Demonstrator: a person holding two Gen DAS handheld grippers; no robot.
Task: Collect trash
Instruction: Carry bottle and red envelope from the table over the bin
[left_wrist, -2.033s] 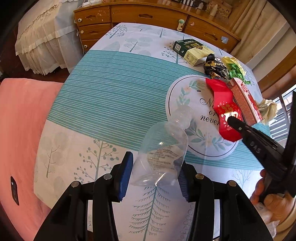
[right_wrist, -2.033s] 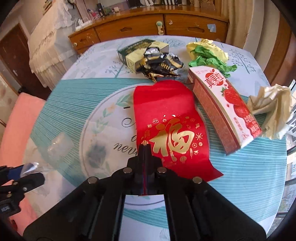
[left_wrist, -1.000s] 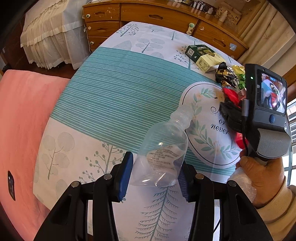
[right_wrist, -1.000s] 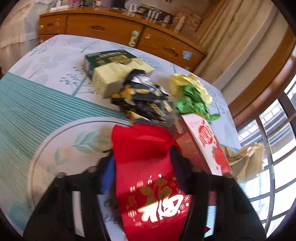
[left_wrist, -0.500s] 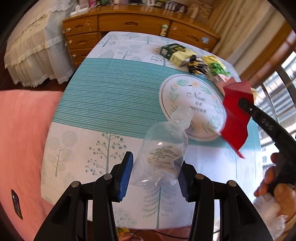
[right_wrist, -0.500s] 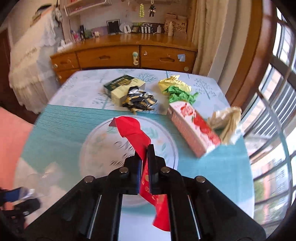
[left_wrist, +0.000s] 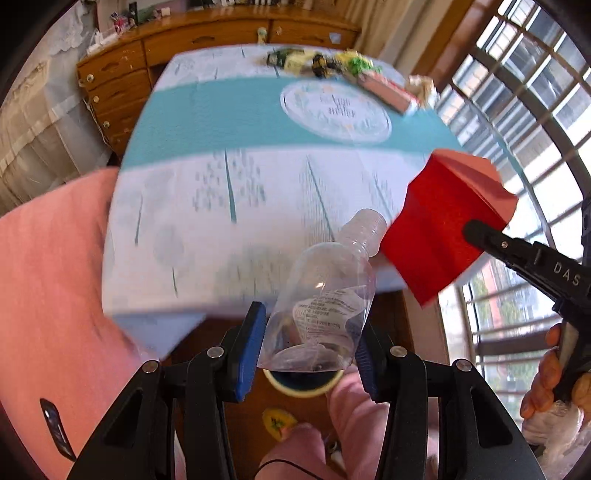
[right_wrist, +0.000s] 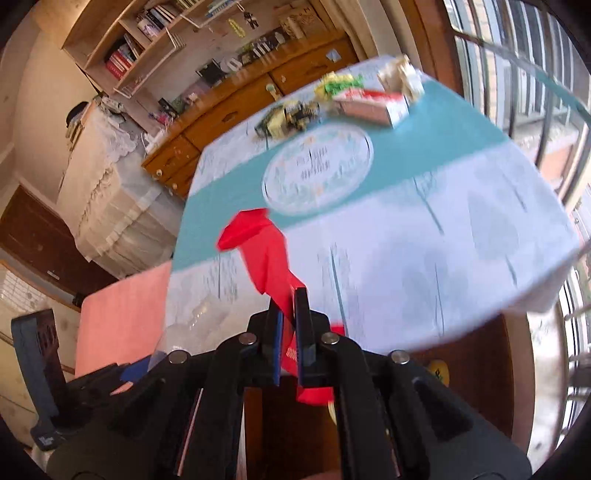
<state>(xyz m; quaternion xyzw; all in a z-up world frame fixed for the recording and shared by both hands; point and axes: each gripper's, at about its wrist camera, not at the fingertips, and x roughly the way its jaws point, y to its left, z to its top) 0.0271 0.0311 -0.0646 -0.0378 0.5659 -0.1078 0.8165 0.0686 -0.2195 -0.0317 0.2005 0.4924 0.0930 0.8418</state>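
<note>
L tongs (left_wrist: 308, 347) clamped on clear bottle (left_wrist: 328, 299), neck pointing away, held past desk (left_wrist: 207, 236) edge, above a round bin rim (left_wrist: 306, 387) on the floor. R tongs (right_wrist: 287, 306) squeezed tight on red paper (right_wrist: 266, 254); in L view paper (left_wrist: 436, 229) hangs just beside bottle neck, off desk corner. Rest of trash at far end of desk: box (right_wrist: 369, 105), dark wrapper (right_wrist: 295, 114), green/yellow scraps (right_wrist: 338, 83), crumpled tissue (right_wrist: 400, 75). Views blurred.

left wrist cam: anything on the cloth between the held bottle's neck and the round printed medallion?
Nothing. In the left wrist view the tablecloth is bare between the bottle and the medallion; the remaining trash lies beyond it.
</note>
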